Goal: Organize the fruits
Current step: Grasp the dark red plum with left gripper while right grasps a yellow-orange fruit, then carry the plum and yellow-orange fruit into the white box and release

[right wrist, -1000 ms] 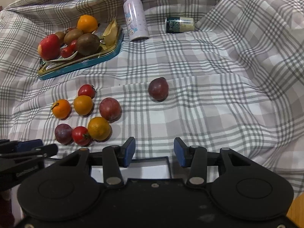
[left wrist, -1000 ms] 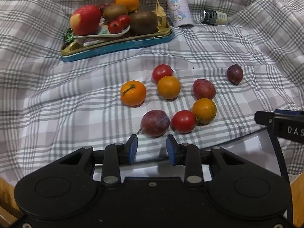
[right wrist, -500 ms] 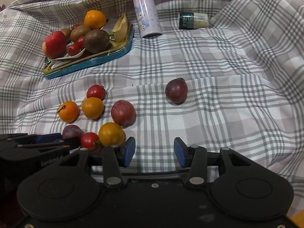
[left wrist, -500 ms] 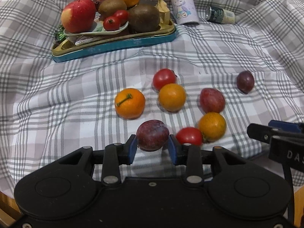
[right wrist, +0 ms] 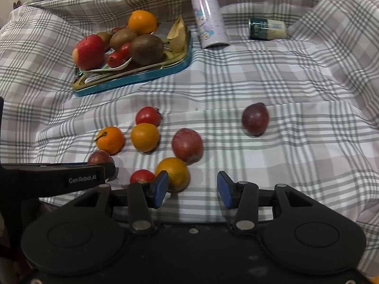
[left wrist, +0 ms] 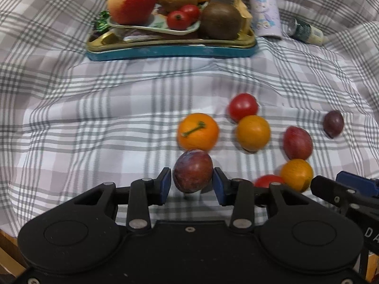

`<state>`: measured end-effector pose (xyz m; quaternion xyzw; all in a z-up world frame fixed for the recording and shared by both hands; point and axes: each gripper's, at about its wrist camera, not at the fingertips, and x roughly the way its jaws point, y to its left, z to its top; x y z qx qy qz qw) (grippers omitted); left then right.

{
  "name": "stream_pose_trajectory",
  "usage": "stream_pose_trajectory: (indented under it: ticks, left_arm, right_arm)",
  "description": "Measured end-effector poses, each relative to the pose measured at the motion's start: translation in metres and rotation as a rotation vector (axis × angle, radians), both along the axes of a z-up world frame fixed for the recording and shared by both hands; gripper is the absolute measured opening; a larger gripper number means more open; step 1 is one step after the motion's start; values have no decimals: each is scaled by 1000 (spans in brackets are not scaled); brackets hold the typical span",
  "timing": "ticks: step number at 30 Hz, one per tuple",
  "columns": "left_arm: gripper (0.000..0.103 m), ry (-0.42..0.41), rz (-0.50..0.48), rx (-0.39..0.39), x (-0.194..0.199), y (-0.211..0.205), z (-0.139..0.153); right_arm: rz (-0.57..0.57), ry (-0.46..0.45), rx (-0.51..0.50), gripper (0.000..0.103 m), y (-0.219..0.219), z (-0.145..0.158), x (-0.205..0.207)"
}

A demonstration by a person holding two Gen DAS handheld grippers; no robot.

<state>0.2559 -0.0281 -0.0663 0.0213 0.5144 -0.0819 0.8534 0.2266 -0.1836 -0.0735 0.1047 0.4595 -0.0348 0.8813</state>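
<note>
- The left gripper (left wrist: 191, 184), low in the centre of the left wrist view, grasps a dark plum (left wrist: 193, 170) between its blue pads (left wrist: 164, 184); both pads look to touch the fruit's sides, though blur softens the contact.
- The right gripper (right wrist: 192, 189) sits low in the centre of its own view with its jaws spread apart and nothing between them.
- An orange with a green stem (left wrist: 197, 131) lies just above the held plum, looking close to touching it.
- To the right, loose on the checked cloth (left wrist: 94, 118), are a red tomato (left wrist: 242, 107), a second orange (left wrist: 253, 132), a red plum (left wrist: 297, 142), a third orange (left wrist: 296, 174) and a partly hidden tomato (left wrist: 268, 181).
- A small dark plum (right wrist: 255, 118) lies apart, right of centre in the right wrist view.
- A blue-rimmed tray (left wrist: 170, 49) at upper centre carries an apple (left wrist: 131, 1), kiwis and more fruit.
</note>
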Motion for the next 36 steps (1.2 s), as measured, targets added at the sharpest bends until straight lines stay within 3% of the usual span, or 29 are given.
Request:
stream_pose_trajectory:
  ticks: [9,24,27,29,36]
  left_arm:
    - [47,7,58,-15,10,24,-6]
    - [47,-19,38,-45,16,28,-7]
    - [47,-24,32,-33,17,27,-8]
    - [46,-27,29,-29,18,26,-8]
    - [45,-37,26,-51,13,29,0]
  right_arm:
    - [11,16,-5,51,12,-11,17]
    - [-13,54,21,51,13,-27,32]
    - [-6,56,4,50,14,-30,30]
    - [7,48,-14,40,16,-30,28]
    - [-6,18,-27,40,9,-20,19]
